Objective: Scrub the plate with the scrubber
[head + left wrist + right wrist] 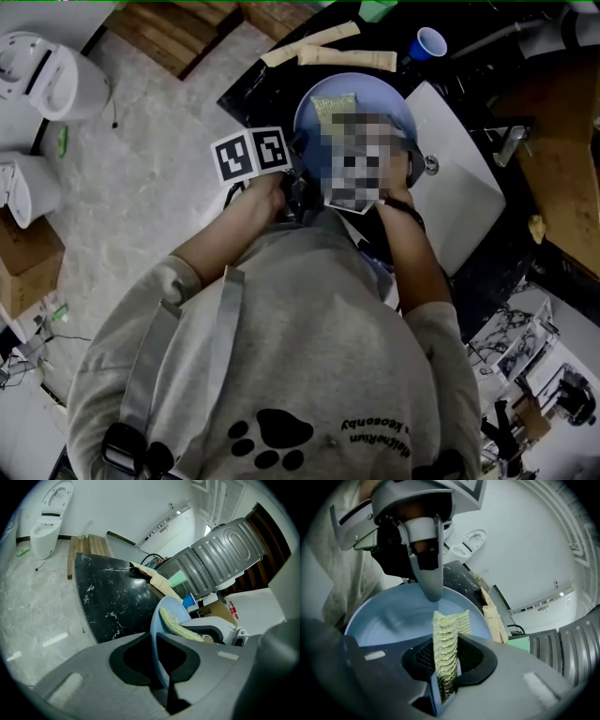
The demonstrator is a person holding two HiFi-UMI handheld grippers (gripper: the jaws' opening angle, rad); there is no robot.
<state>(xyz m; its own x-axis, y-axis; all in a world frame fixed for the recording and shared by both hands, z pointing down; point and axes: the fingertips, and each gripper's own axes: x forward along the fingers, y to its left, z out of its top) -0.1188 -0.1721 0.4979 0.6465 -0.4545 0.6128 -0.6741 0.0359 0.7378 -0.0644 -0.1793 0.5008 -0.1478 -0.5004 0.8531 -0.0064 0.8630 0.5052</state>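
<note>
A light blue plate [323,98] is held up over the black counter. My left gripper [157,641] is shut on its rim, and the plate [161,616] shows edge-on between the jaws. In the head view only that gripper's marker cube [251,155] shows clearly. My right gripper [446,658] is shut on a yellow-green mesh scrubber [449,634], whose free end lies against the plate's face [389,616]. The scrubber [335,106] sits on the plate's upper part. A finger of the left gripper [429,573] clamps the far rim in the right gripper view.
A black marble counter [108,597] lies under the plate, with a white sink [450,178] and faucet [511,145] to the right. A blue cup [428,44] and tan wrapped rolls [347,58] stand behind. A white toilet [49,513] and wooden pallet [178,28] are on the floor.
</note>
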